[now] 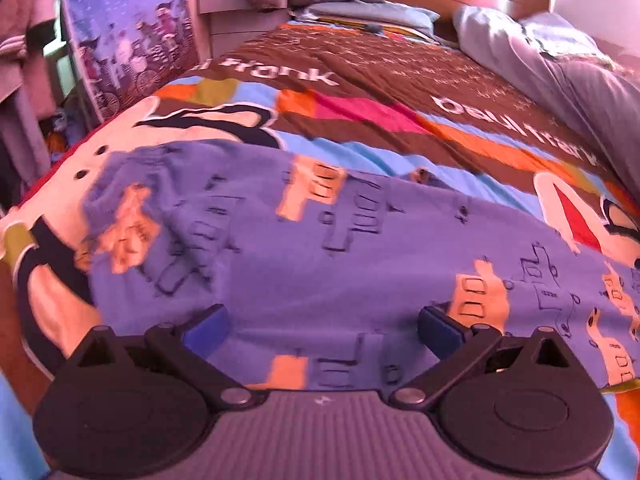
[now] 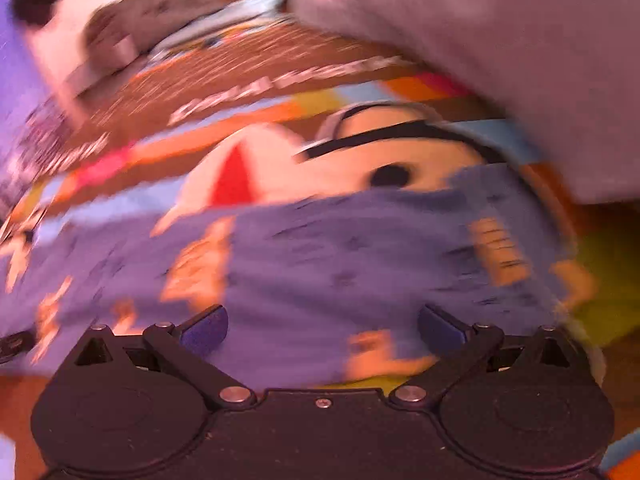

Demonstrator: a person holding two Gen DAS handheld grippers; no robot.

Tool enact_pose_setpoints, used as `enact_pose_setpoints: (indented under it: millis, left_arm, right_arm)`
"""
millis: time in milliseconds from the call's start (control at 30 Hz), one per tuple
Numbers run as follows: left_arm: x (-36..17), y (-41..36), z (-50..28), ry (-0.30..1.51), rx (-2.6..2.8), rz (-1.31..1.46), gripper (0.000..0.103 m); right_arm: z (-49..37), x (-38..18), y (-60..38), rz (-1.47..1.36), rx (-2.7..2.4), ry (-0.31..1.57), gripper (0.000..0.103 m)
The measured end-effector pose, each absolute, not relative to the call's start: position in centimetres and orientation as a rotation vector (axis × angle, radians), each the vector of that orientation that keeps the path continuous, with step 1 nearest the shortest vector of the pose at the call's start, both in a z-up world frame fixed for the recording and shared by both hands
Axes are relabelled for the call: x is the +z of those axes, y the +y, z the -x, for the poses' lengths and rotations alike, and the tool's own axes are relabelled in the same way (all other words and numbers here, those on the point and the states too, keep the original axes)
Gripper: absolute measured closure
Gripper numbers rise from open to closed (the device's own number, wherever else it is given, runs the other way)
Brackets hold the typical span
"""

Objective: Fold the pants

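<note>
Lying spread across the bed's patterned cartoon quilt (image 1: 360,96), the purple printed pants with orange building motifs (image 1: 320,248) are seen flattened, mostly smooth, with some bunching at the far left end. No finished fold can be made out, though whether the legs are already doubled cannot be told. The left tool (image 1: 323,326) is held released just above the fabric, nothing between its blue pads. The right tool (image 2: 323,326) is likewise spread wide and empty over the near edge of the pants; that view is blurred. Folding is judged early: edges remain to be gripped and carried over.
</note>
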State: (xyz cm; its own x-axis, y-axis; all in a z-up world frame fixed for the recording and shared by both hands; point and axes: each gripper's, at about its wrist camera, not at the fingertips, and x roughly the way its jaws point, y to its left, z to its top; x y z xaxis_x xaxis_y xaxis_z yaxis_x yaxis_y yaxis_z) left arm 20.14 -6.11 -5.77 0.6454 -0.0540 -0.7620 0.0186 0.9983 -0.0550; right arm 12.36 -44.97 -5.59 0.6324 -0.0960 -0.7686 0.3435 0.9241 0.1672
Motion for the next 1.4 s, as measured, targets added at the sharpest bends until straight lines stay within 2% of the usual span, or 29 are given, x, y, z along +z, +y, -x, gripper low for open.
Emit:
enact_pose_setpoints:
  millis: [167, 333, 500, 567, 633, 767, 933, 1100, 1200, 1267, 1400]
  left_arm:
    - [-5.2, -5.2, -18.9, 0.882, -0.036, -0.062, 0.001]
    - [-3.0, -4.7, -17.8, 0.836, 0.004, -0.144, 0.001]
    - [-2.4, -5.9, -17.7, 0.754, -0.208, 0.001, 0.0]
    - [-4.0, -7.0, -19.2, 0.806, -0.231, 0.024, 0.0]
    - [-5.8, -8.1, -20.7, 0.891, -0.216, -0.046, 0.001]
    - [-5.5, -8.3, -20.5, 0.881, -0.258, -0.124, 0.001]
    - [-3.2, -6.9, -21.0, 0.866, -0.353, -0.131, 0.0]
    - [-0.6, -7.3, -26.8, 0.856, -0.383, -0.089, 0.0]
    - [-0.5, -8.8, -30.4, 0.854, -0.402, -0.157, 0.001]
    - [-1.0, -10.2, -32.7, 0.858, -0.415, -0.249, 0.002]
    - [-2.5, -12.4, -36.1, 0.928, -0.451, -0.357, 0.021]
  right_arm:
    - [-11.2, -5.1, -48.0, -0.33, -0.457, 0.78, 0.001]
    - [-10.8, -3.8, -44.3, -0.232, -0.257, 0.685, 0.001]
    - [-11.7, -4.8, -41.3, -0.291, 0.06, 0.794, 0.001]
    - [-11.5, -4.9, -42.2, -0.328, 0.053, 0.811, 0.001]
    - [-11.4, -5.5, -44.0, -0.389, -0.002, 0.838, 0.001]
    - [-11.2, -6.4, -48.4, -0.572, -0.096, 0.789, 0.001]
    - [-10.5, -5.9, -47.8, -0.485, -0.207, 0.723, 0.001]
    - [-12.5, -5.2, -44.4, -0.42, -0.018, 0.683, 0.001]
    - [-14.7, -5.1, -40.9, -0.294, 0.086, 0.723, 0.001]
    - [-15.7, -4.7, -38.5, -0.185, 0.137, 0.726, 0.001]
    - [-15.4, -5.1, -35.9, -0.089, 0.214, 0.718, 0.001]
